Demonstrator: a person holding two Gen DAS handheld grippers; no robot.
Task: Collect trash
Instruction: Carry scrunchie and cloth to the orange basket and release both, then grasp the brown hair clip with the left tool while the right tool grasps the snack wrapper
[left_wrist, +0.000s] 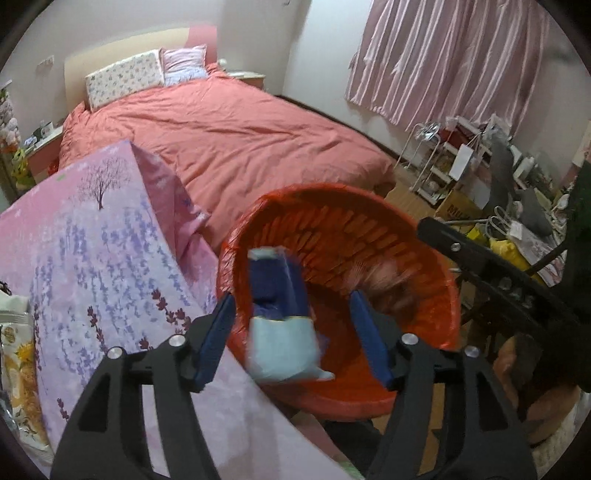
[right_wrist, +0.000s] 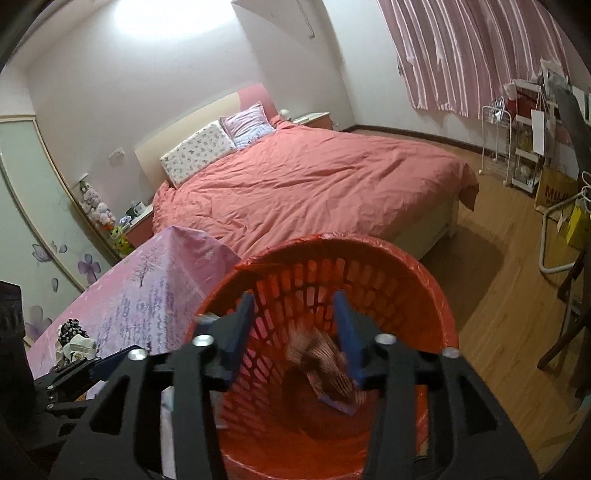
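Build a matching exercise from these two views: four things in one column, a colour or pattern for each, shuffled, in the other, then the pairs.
Things
1. waste basket
2. bed cover
3. curtain
4. tablecloth

Descriptions
A. pink with pale stripes
B. plain salmon
C. lilac with a tree and lavender print
D. red-orange lattice

Pairs: 1-D, 2-B, 3-A, 4-C

The basket (right_wrist: 369, 280) is orange slotted plastic lined with a glossy red plastic bag (right_wrist: 428, 417). The bedcover (right_wrist: 314, 184) is matt, creased cloth; the floor (right_wrist: 517, 295) smooth wood
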